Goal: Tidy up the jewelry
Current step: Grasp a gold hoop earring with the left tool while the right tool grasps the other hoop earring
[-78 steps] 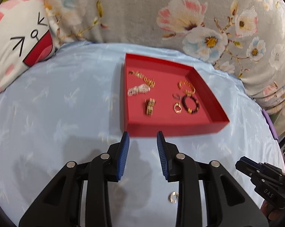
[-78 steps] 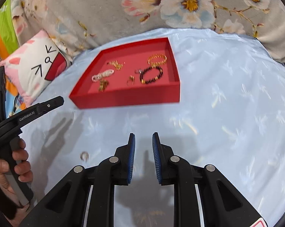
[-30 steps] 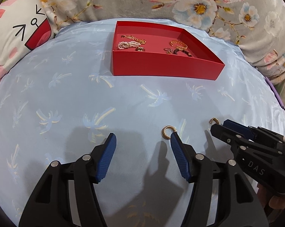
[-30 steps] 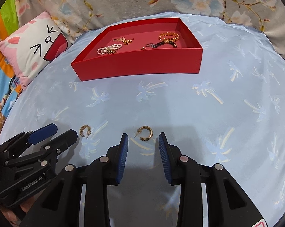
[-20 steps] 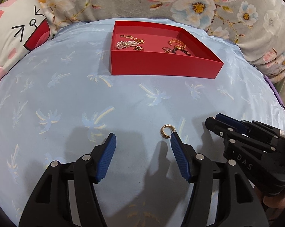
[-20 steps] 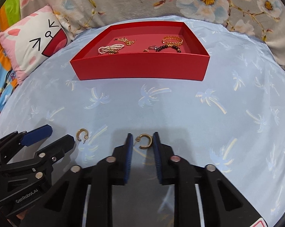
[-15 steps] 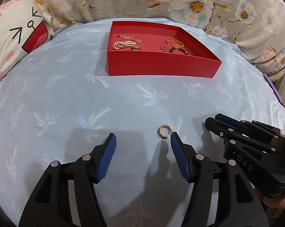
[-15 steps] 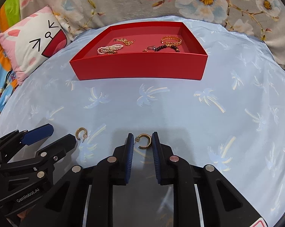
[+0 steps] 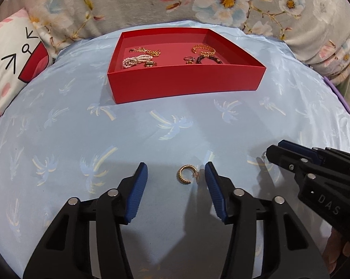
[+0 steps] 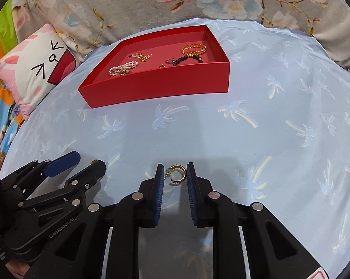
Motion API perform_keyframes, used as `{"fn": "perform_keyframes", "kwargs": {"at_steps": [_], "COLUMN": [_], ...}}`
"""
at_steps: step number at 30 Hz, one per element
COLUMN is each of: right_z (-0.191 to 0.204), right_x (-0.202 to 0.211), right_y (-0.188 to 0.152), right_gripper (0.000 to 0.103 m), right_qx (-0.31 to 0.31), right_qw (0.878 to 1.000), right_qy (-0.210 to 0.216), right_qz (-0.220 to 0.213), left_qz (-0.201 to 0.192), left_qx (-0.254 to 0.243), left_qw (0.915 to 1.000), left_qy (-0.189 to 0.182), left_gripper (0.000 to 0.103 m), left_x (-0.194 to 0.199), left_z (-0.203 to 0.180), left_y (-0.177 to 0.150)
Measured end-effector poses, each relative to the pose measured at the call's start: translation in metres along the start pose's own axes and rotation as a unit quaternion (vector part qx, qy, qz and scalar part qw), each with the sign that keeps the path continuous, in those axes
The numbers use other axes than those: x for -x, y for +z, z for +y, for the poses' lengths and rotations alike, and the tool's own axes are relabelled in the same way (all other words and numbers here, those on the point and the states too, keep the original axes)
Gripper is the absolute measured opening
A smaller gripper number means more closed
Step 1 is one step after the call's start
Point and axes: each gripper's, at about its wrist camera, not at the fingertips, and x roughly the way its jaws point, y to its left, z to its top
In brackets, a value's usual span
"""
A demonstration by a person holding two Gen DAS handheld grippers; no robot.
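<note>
Two gold hoop earrings lie on the light blue cloth. One earring [image 9: 187,174] lies between the wide-open fingers of my left gripper [image 9: 176,174], touching neither pad. The other earring [image 10: 177,174] sits between the closely set pads of my right gripper [image 10: 175,173], which has narrowed around it; a small gap still shows on each side. The red tray [image 9: 186,81] farther back holds a pearl bracelet [image 9: 136,61], gold chains, a gold bangle [image 9: 204,49], a dark bead bracelet and small rings. The right gripper [image 9: 291,155] shows at the right of the left wrist view, the left gripper [image 10: 77,165] at the left of the right wrist view.
A white and pink cat-face pillow [image 9: 10,69] lies at the left. A grey floral blanket [image 9: 198,2] runs along the back behind the tray. The blue palm-print cloth [image 9: 105,127] covers the surface between the tray and the grippers.
My left gripper has shifted so its earring now lies centred between the open fingers. My right gripper has narrowed around its earring and stayed low. The tray appears closer in both views.
</note>
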Motion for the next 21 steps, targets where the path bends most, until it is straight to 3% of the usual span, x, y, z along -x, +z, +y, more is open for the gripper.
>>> {"fn": "perform_keyframes", "kwargs": {"at_steps": [9,11,21], "right_z": [0.002,0.003,0.003], "right_x": [0.002,0.003,0.015], "right_y": [-0.001,-0.002,-0.005], "right_gripper": [0.018,0.018,0.018], "right_qx": [0.001,0.001,0.001], "right_qw": [1.000,1.000,1.000], "right_qy": [0.004,0.005,0.006], "right_qz": [0.000,-0.001,-0.007], "left_qz": [0.000,-0.001,0.002], "left_qx": [0.001,0.002,0.011], "left_qw": [0.9999,0.9999,0.9999], "left_qy": [0.014,0.015,0.004], "left_gripper": [0.027,0.018,0.017], "left_x": [-0.001,-0.001,0.002], "left_z": [0.001,0.002,0.007], "left_y": [0.001,0.001,-0.001]}}
